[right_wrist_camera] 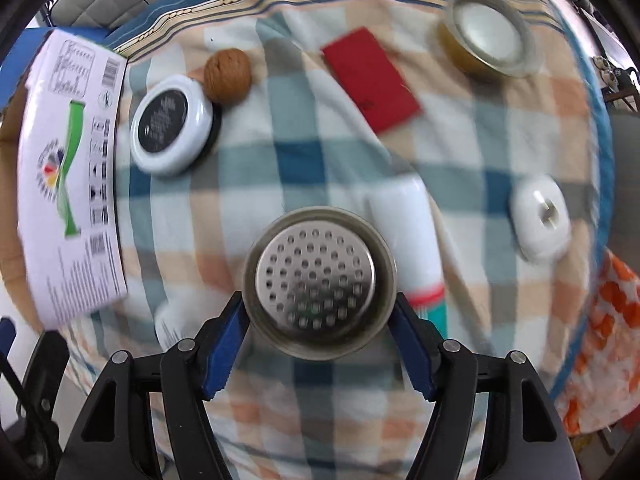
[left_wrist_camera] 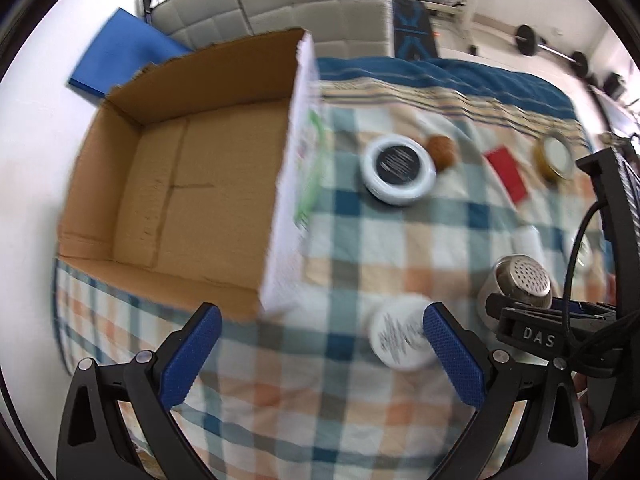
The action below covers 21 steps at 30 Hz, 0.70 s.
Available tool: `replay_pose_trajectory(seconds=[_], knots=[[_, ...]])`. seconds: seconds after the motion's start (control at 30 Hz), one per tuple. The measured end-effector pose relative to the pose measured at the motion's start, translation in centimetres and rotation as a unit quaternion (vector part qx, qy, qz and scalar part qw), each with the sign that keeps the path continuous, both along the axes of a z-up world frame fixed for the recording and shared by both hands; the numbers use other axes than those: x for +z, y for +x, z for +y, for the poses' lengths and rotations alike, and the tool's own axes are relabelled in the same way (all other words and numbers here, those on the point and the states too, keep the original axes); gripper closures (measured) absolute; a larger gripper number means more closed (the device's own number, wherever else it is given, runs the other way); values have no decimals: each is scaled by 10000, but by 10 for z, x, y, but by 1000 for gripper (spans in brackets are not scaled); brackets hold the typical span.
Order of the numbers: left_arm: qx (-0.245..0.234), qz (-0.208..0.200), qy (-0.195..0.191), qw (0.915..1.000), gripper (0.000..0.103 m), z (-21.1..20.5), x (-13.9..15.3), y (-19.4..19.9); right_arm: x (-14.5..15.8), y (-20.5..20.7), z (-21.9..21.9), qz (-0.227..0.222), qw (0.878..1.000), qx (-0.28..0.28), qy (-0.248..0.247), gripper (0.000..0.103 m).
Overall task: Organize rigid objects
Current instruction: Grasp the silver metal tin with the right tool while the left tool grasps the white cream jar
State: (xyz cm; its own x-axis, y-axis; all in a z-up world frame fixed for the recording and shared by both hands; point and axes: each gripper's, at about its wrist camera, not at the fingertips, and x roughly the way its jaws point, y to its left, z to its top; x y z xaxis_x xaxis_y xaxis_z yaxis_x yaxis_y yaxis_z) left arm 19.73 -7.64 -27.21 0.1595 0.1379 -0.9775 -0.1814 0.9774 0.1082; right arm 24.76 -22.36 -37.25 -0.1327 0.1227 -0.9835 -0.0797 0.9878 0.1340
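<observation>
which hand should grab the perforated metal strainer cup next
Right. The right hand-held gripper already straddles the metal strainer cup, blue pads at both sides. The left hand-held gripper is open over the cloth beside a white jar.

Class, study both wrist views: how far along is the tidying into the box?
Done: nothing; the cardboard box looks empty. In hand: the right gripper has its pads against the perforated metal cup; the left gripper hangs open beside a white jar. Left: round tin, walnut, red card.
</observation>
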Motion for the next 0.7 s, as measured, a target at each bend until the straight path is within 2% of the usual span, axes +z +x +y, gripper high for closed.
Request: replay_pose_trajectory(seconds=[0.1, 0.27, 0.37, 0.47, 0.57, 0.63, 0.67, 0.7], knots=[[-141, 59, -295, 9994, 0, -7, -6, -13, 12, -28, -19, -102, 9999, -87, -49, 32], [-430, 459, -760, 9951, 0, -25, -40, -12, 12, -70, -47, -10, 9987, -512, 31, 33], [-601, 691, -802, 9926, 0, -34, -66, -4, 1, -85, -60, 58, 9970, -763, 81, 34], [-456, 901, -962, 9902, 2, -32, -89, 8, 0, -92, -70, 1, 9956, -923, 127, 34], [-520, 1039, -1089, 9872, 2, -39, -104, 18, 4, -95, -76, -59, 9952, -962, 157, 34], [-641, 1077, -1021, 9868, 2, -47, -111, 23, 1, -100, -73, -59, 9951, -970, 161, 34], [-717, 1085, -1009, 9864, 5, -51, -114, 24, 5, -100, -79, -41, 9954, -939, 154, 34], [-783, 1138, -976, 9856, 18, -54, -118, 26, 3, -99, -74, -27, 9952, -966, 152, 34]])
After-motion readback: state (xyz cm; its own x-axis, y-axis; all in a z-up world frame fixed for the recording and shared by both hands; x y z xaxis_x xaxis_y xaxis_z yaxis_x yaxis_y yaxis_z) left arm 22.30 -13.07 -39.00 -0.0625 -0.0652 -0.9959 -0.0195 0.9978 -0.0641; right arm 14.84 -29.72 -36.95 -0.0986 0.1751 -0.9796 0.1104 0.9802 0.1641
